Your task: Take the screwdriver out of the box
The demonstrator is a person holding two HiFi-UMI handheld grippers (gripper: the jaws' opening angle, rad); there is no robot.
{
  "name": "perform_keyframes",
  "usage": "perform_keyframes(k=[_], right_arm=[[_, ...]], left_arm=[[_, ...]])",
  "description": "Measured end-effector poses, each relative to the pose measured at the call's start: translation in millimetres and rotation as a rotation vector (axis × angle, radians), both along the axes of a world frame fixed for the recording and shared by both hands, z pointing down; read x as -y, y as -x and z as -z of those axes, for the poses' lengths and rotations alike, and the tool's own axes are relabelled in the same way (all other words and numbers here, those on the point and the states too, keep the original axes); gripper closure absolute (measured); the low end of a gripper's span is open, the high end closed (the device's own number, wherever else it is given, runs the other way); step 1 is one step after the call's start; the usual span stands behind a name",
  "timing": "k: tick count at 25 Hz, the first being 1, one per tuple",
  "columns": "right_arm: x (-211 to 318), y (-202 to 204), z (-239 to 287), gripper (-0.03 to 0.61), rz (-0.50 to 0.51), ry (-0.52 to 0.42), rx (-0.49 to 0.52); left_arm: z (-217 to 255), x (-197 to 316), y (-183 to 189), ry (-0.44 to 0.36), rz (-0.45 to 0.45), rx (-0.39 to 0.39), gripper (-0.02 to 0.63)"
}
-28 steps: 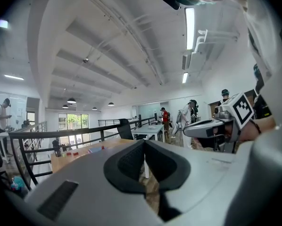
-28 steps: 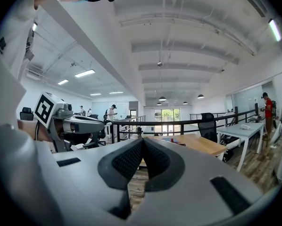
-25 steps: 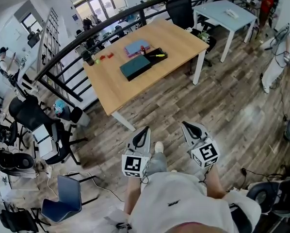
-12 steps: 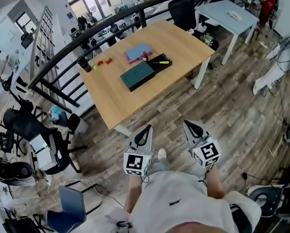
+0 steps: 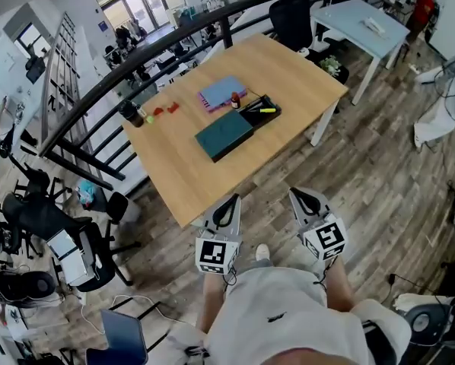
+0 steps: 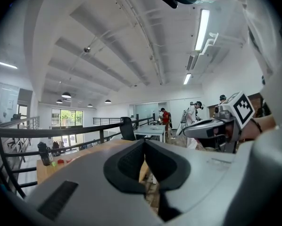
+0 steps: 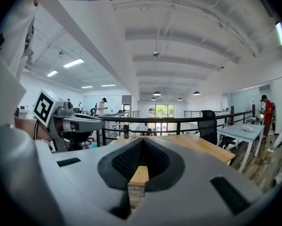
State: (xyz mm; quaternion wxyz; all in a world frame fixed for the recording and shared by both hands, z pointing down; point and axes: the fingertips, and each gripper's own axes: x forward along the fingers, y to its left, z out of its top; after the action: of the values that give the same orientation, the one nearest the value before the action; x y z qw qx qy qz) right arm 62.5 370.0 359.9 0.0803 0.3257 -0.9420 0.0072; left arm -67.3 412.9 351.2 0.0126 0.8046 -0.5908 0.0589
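The left hand-held gripper and right hand-held gripper were seen closed and empty, well short of the yellow-handled screwdriver in the open black box — it might be nudged, not grasped, unless they were opened.

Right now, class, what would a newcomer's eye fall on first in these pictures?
The wooden table ahead, bearing an open black box with a yellow-handled screwdriver inside. Nearer, the left gripper and right gripper point toward it, both shut and empty.

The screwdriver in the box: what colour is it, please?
Yellow; the screwdriver shows best in the head view.
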Motion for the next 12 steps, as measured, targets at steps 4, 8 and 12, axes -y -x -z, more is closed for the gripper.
perform_keyframes(k=[4,8,12], right_arm=[[23.3,11.8,-2.5,0.584,-0.025,0.002,-0.004],[39.6,14.3,-8.6,0.584,-0.048,0.015,-0.016],[53.9,18.3,-13.6,0.584,-0.061,0.018,-0.019]], left_arm=[[-2.2,28.2,13.2,0.001,-0.023,-0.004,0.601],[-3.0,50.0,17.8,-0.005,-0.042,-0.013,0.601],[-6.3,68.2,21.5,-0.008,-0.062,-0.008,0.601]])
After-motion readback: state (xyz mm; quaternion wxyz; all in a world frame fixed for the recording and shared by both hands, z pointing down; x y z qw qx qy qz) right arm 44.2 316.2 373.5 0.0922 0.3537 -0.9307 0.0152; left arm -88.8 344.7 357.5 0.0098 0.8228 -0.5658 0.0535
